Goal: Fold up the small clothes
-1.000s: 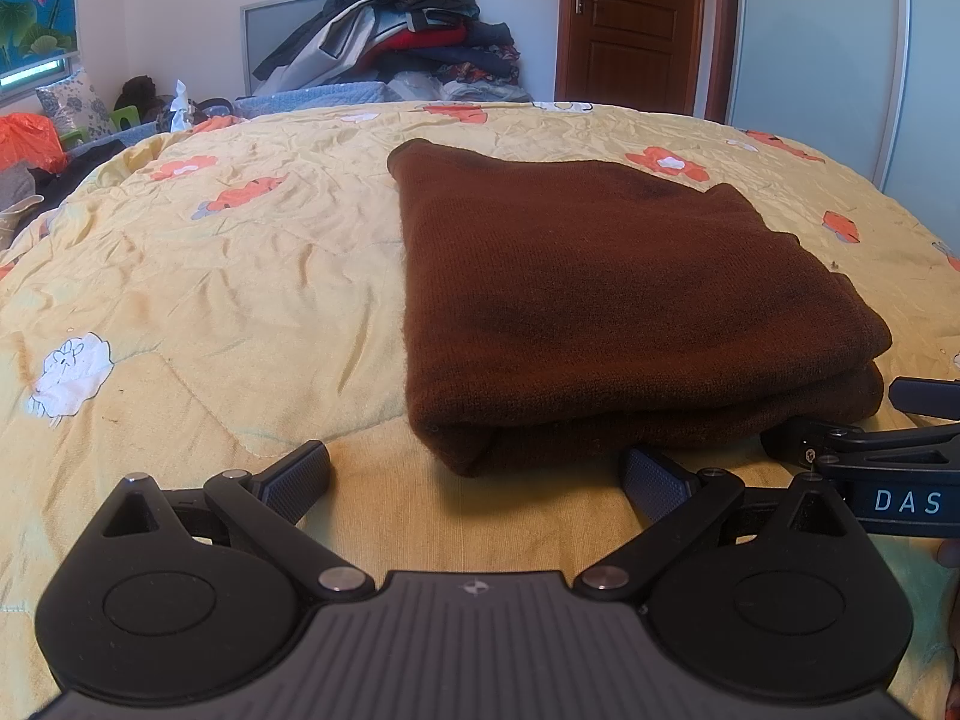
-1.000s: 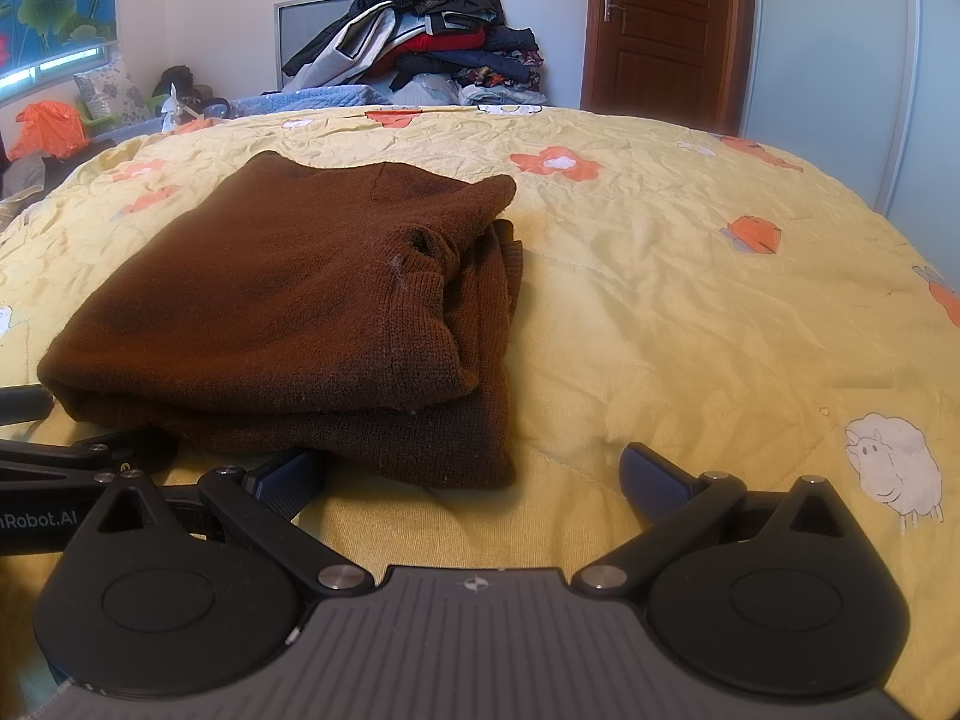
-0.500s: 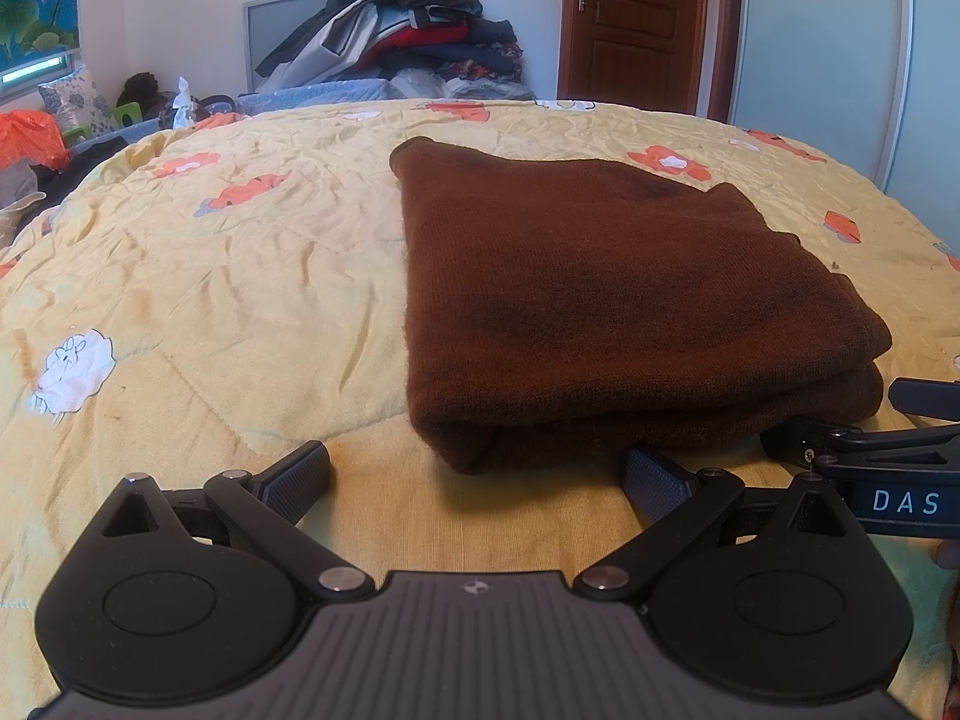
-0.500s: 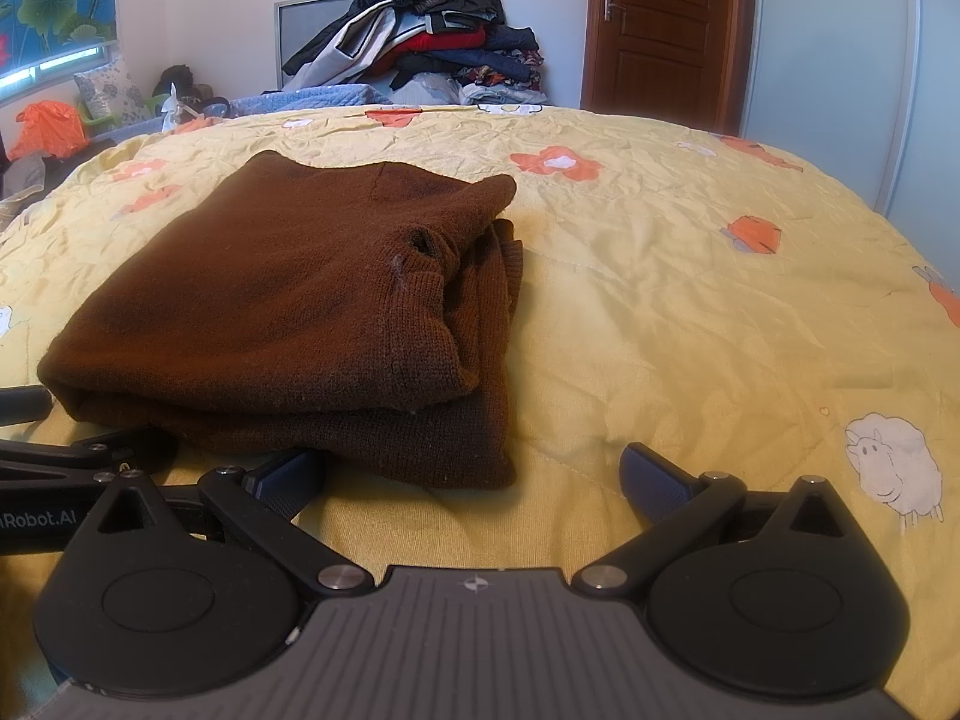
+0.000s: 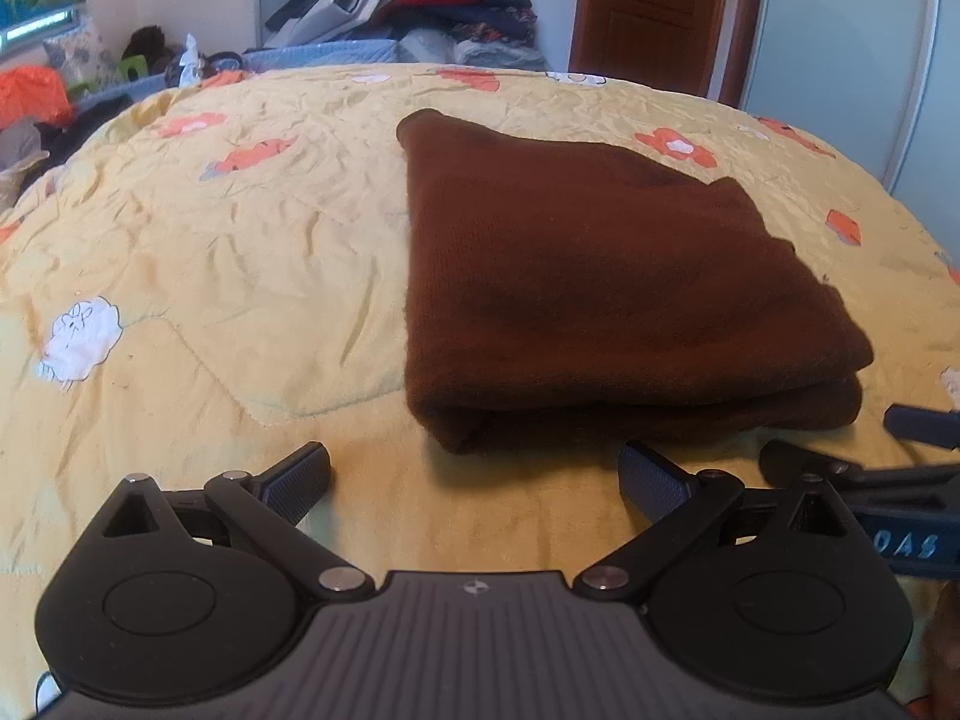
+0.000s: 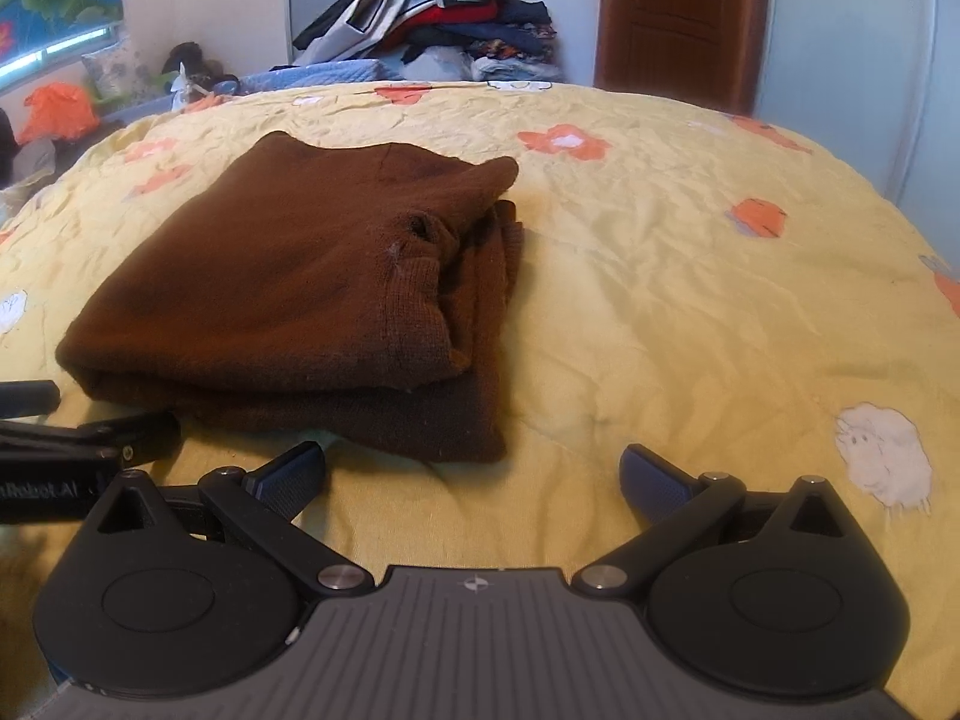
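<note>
A brown knitted garment (image 5: 600, 288) lies folded in a thick stack on the yellow bedspread (image 5: 210, 276). It also shows in the right wrist view (image 6: 300, 294), with a ribbed cuff on top at its right side. My left gripper (image 5: 474, 474) is open and empty, just in front of the garment's near left corner. My right gripper (image 6: 474, 474) is open and empty, in front of the garment's near right corner. Each gripper shows at the edge of the other's view, low over the bed by the garment's near edge.
A pile of clothes (image 6: 432, 18) is stacked beyond the bed's far edge. A brown door (image 6: 678, 18) and a pale wardrobe (image 5: 840, 60) stand at the back right. Clutter and an orange bag (image 5: 30, 96) lie off the bed at the left.
Both grippers have pulled back a little from the garment. The garment has not moved.
</note>
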Demonstrator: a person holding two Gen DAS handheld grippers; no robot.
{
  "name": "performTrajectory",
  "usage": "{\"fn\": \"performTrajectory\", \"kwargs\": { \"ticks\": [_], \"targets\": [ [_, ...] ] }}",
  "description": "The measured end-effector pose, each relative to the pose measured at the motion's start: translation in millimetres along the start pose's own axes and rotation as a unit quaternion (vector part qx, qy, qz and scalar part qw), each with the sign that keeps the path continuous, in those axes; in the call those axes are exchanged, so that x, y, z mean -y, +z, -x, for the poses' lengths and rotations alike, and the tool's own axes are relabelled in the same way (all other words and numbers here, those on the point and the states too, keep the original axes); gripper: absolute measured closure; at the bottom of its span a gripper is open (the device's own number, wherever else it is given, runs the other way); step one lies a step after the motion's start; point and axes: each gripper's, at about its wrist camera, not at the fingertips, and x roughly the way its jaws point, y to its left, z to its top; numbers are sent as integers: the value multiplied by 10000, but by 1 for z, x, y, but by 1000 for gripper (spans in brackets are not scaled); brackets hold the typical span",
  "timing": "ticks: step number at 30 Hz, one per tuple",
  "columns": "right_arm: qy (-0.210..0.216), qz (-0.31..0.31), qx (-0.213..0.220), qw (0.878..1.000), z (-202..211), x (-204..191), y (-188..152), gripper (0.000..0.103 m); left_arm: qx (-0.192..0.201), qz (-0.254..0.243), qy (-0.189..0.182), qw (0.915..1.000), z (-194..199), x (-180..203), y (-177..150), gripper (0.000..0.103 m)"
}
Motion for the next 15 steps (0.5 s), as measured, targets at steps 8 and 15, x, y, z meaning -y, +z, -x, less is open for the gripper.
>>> {"fn": "performTrajectory", "kwargs": {
  "ticks": [8, 15],
  "targets": [
    [-85, 156, 33, 9998, 11, -5, 7, 0, 229, -72, -88, 9997, 18, 5, 4, 0],
    [23, 115, 55, 9999, 14, -5, 11, 0, 394, -106, -224, 9989, 33, 6, 4, 0]
  ]
}}
